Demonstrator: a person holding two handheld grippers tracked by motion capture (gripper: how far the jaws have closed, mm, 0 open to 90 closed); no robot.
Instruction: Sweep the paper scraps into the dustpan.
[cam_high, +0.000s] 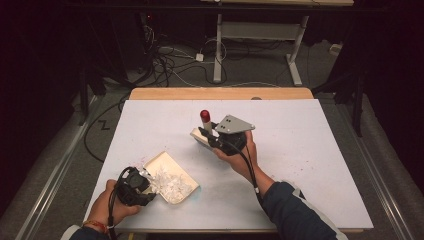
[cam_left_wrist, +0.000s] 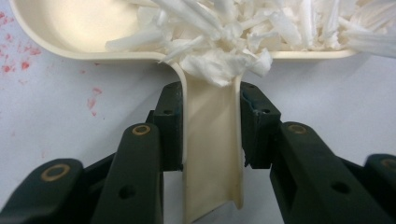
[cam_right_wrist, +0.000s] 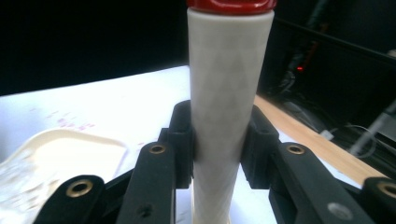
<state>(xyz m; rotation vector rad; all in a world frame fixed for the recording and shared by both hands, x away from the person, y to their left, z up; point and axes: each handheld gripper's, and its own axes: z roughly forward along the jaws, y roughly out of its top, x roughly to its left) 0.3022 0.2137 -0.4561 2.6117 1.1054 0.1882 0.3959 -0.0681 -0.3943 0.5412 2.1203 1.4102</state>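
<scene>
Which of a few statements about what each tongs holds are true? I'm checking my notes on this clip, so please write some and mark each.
1. The left tongs clamp the cream dustpan's handle. True.
2. The dustpan is empty. False: white paper shreds lie in it.
3. The right tongs hold a white cylinder with a red cap. True.
4. The cylinder lies flat on the table. False: it stands upright in the grip.

The left claw (cam_high: 146, 186) is held low at the near left, its 2 jaws clamped together on something. The right claw (cam_high: 209, 136) is raised mid-tabletop, jaws likewise clamped, forearm angled in from the lower right.
</scene>
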